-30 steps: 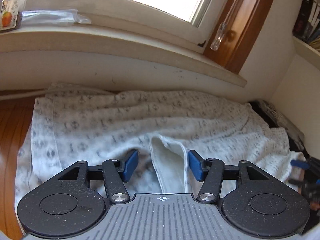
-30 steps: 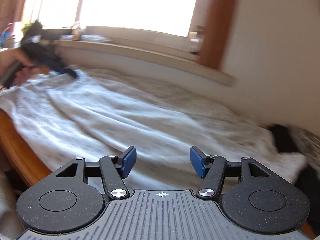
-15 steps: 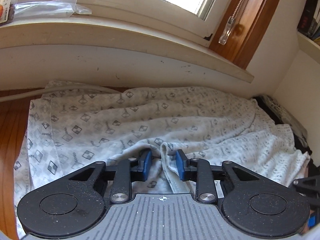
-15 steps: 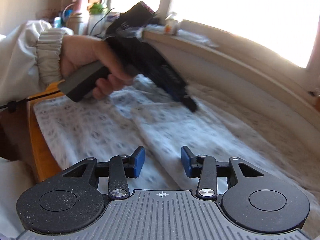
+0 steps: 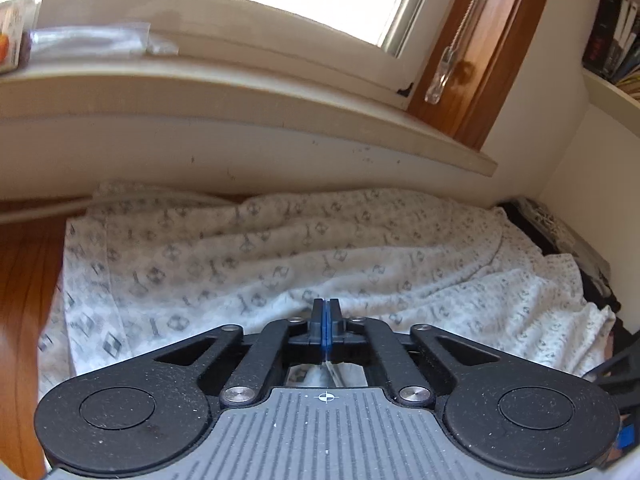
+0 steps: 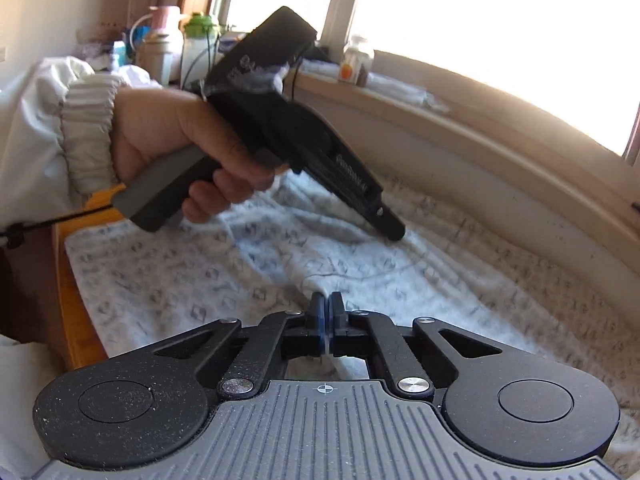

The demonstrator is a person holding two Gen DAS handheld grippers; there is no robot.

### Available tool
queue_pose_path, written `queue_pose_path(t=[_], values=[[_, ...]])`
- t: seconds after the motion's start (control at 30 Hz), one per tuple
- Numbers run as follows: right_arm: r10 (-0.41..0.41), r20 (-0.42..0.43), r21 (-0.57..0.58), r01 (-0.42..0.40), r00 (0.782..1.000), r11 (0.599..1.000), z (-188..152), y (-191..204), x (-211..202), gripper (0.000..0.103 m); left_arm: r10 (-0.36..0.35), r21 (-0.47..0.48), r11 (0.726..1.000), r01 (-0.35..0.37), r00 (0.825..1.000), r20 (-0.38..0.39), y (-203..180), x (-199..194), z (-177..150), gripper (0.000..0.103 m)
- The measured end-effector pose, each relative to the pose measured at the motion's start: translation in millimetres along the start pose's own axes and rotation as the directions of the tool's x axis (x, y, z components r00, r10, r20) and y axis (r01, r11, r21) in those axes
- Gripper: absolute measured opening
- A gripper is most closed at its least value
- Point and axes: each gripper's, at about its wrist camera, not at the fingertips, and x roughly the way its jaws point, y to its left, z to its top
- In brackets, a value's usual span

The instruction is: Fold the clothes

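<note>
A white garment [image 5: 280, 248] with a grey diamond print lies spread on the wooden table under the window sill. My left gripper [image 5: 325, 304] is shut on a raised fold near the garment's front edge, with a sliver of cloth showing between the blue pads. In the right wrist view my right gripper [image 6: 325, 300] is shut on a ridge of the same garment [image 6: 180, 280]. Further back, a person's hand [image 6: 168, 132] holds the left gripper [image 6: 394, 234] with its tip down in the cloth.
The window sill [image 5: 240, 92] carries a plastic bag [image 5: 88, 40] and a jar [image 6: 356, 64]. Bottles and a thermos [image 6: 160, 48] stand at the far left. Dark items [image 5: 560, 232] lie at the garment's right end. Bare table wood [image 5: 24, 280] shows at the left.
Both grippers went from open to shut, each pinching a fold of the garment. The right gripper swung left, bringing the hand with the left gripper into its view.
</note>
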Motion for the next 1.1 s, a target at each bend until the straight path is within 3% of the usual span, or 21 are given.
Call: queue_pose_path(t=[0.1, 0.23, 0.33, 0.4, 0.43, 0.53, 0.57, 0.6, 0.63, 0.67, 0.7, 0.9, 1.1], values=[[-0.007, 0.018, -0.021, 0.007, 1.000, 1.000, 3, 2, -3, 0.002, -0.009, -0.013, 1.000, 0.009, 1.000, 0.027, 2, -6, 3, 0.000], [-0.004, 0.002, -0.035, 0.004, 1.000, 0.999, 2, 4, -1, 0.002, -0.028, -0.016, 0.999, 0.028, 0.999, -0.017, 4, -6, 1, 0.000], [0.012, -0.040, -0.041, -0.014, 0.999, 0.999, -2, 6, 8, 0.005, -0.050, -0.059, 0.997, 0.046, 0.997, -0.065, 8, 1, -2, 0.015], [0.014, -0.051, -0.051, -0.016, 0.999, 0.999, -5, 10, 15, 0.018, -0.037, -0.051, 0.998, 0.034, 0.997, -0.065, 8, 7, -4, 0.034], [0.010, -0.052, -0.057, -0.013, 0.999, 0.998, -6, 12, 18, 0.025, -0.039, -0.047, 0.998, 0.035, 0.997, -0.069, 9, 11, -5, 0.036], [-0.002, -0.054, -0.074, -0.002, 0.999, 0.997, -6, 16, 24, 0.027, -0.041, -0.031, 0.999, 0.039, 0.997, -0.061, 8, 16, -5, 0.036], [-0.006, -0.054, -0.071, 0.002, 0.999, 0.997, -5, 16, 26, 0.027, -0.037, -0.025, 0.999, 0.035, 0.998, -0.058, 7, 17, -5, 0.028], [0.001, -0.054, -0.063, -0.004, 0.999, 0.998, -5, 15, 26, 0.026, -0.031, -0.014, 0.999, 0.030, 0.998, -0.053, 5, 17, -5, 0.010], [0.012, -0.055, -0.053, -0.015, 0.998, 0.998, -4, 13, 26, 0.016, -0.028, 0.000, 1.000, 0.028, 0.998, -0.050, 4, 16, -6, 0.009], [0.016, -0.050, -0.050, -0.018, 0.999, 0.999, -3, 12, 24, 0.005, -0.025, 0.013, 1.000, 0.026, 0.999, -0.047, 3, 15, -7, 0.008], [0.015, -0.043, -0.044, -0.017, 0.999, 0.999, -3, 10, 21, 0.004, -0.031, 0.013, 0.999, 0.031, 0.999, -0.042, 2, 12, -8, 0.008], [0.026, 0.036, 0.000, -0.026, 0.999, 1.000, 11, 1, -15, 0.002, -0.040, 0.055, 0.998, 0.040, 0.999, 0.002, -16, -23, 1, 0.008], [0.047, 0.076, -0.051, -0.044, 0.996, 0.998, 25, 10, -36, 0.002, -0.023, 0.101, 0.995, 0.023, 1.000, -0.002, -29, -54, 7, 0.008]])
